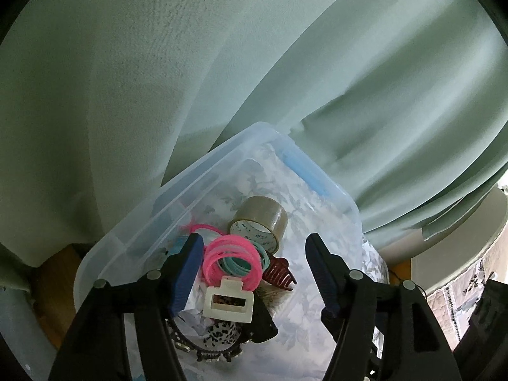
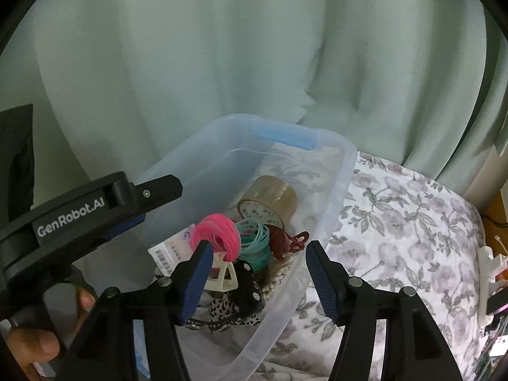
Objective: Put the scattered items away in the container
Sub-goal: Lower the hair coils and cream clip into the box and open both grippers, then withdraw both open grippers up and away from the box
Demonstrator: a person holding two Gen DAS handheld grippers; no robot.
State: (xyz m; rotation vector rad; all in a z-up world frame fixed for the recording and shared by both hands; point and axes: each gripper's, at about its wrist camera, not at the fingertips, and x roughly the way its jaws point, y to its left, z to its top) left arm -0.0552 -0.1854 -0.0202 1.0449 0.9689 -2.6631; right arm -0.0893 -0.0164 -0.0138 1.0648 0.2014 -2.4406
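Left gripper (image 1: pixel 254 273): your 2 blue-padded fingers stand wide apart, holding nothing, over the container's contents.
Right gripper (image 2: pixel 257 273): yours is spread wide too, nothing between the pads; left finger over the bin, right finger over the bedspread side.
Left gripper, seen from right wrist cam (image 2: pixel 104 212): comes in from the left above the bin's near-left wall; your hand (image 2: pixel 35 346) wraps its handle.
Cream clip (image 1: pixel 229 301): nearest item, just below the pink bands.
Pink bands (image 1: pixel 229 257): bundled, touching teal bands (image 1: pixel 246 262) on their right.
Dark red claw clip (image 1: pixel 279 273): right of the bands.
Tape roll (image 1: pixel 261 222): brown, on its side, behind the bands.
Leopard-print piece (image 2: pixel 227 312): near front wall w/ black headband bits.
Container (image 2: pixel 343 171): clear plastic, blue handle at far rim, on floral bedspread (image 2: pixel 412 228).
Backdrop: pale green curtain (image 2: pixel 222 63).
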